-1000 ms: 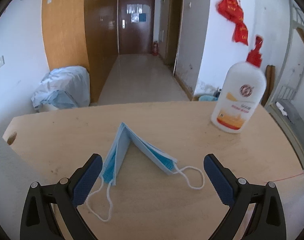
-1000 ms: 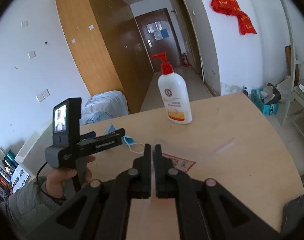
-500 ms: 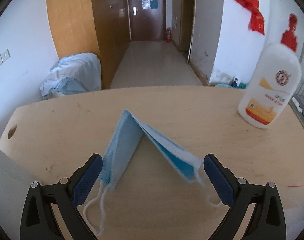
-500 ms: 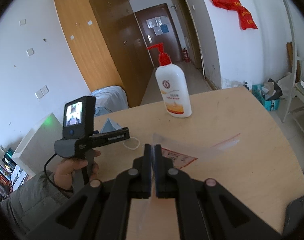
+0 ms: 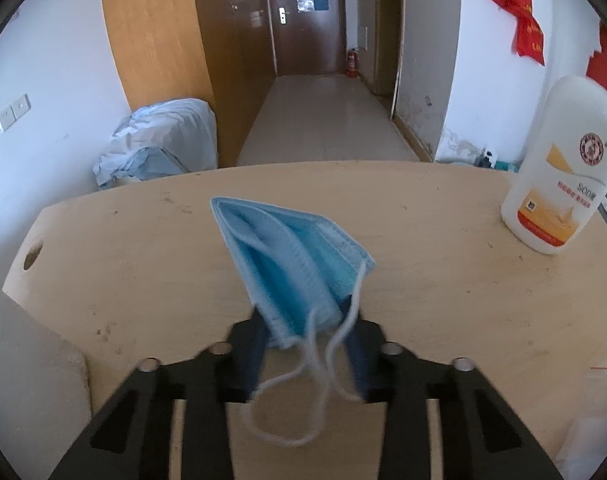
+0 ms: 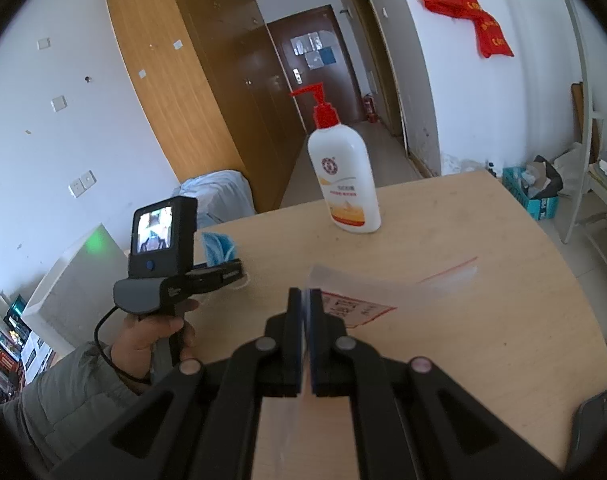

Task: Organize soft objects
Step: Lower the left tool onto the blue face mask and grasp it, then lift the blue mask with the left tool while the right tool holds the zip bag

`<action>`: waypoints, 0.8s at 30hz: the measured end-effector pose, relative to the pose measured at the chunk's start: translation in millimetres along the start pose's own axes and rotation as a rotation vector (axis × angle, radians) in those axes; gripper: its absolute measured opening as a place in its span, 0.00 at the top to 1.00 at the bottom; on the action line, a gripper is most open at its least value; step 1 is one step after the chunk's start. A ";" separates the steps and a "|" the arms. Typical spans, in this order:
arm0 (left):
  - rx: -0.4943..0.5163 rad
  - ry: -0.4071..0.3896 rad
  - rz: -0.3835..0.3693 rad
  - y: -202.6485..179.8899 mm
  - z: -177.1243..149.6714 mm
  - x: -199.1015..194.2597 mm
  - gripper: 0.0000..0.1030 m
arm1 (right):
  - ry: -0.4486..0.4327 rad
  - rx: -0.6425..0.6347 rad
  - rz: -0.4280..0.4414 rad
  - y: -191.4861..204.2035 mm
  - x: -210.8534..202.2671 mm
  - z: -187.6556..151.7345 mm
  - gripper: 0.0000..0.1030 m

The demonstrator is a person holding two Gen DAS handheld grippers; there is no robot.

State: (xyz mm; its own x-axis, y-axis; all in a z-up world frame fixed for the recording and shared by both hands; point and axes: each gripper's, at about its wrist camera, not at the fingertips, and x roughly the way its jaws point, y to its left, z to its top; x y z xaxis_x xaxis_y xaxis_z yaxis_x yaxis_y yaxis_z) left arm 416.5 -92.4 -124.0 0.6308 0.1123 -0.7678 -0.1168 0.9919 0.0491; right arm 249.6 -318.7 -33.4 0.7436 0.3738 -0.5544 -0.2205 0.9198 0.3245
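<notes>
A folded blue face mask (image 5: 291, 268) with white ear loops is pinched at its near end in my left gripper (image 5: 305, 322), which is shut on it just above the wooden table (image 5: 423, 280). The mask also shows in the right wrist view (image 6: 217, 246), sticking up past the left gripper. My right gripper (image 6: 306, 300) is shut on the edge of a clear zip bag (image 6: 383, 296) with a red seal line and a red-printed label, which lies on the table.
A white lotion pump bottle with a red pump (image 6: 343, 184) stands at the table's far side, also seen at the right in the left wrist view (image 5: 563, 176). A cable hole (image 5: 33, 254) is at the table's left edge.
My left gripper moved forward over the mask and closed on it, pressing the tented mask together. The right gripper stayed shut on the bag and shifted slightly.
</notes>
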 end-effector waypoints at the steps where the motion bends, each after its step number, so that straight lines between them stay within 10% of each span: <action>1: -0.003 -0.003 -0.009 0.4 -0.5 -1.4 0.79 | 0.000 0.002 -0.001 -0.6 0.2 0.0 0.96; 4: 0.014 -0.027 0.008 -0.6 -2.1 -7.3 0.94 | 0.001 0.004 -0.006 -1.9 0.3 -0.1 0.96; 20: -0.001 -0.129 -0.047 10.8 -7.2 -54.0 0.96 | 0.023 0.023 -0.021 -13.5 1.1 -4.3 0.95; 24: -0.002 -0.155 -0.083 13.7 -6.7 -72.4 0.96 | 0.024 0.013 -0.015 -12.1 -3.0 -7.3 0.52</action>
State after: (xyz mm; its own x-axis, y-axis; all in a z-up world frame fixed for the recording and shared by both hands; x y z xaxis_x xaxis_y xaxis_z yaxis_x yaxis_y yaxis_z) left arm 364.0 -87.3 -72.0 0.7492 0.0383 -0.6612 -0.0610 0.9981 -0.0114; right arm 245.4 -330.1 -41.3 0.7314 0.3628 -0.5774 -0.2009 0.9238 0.3260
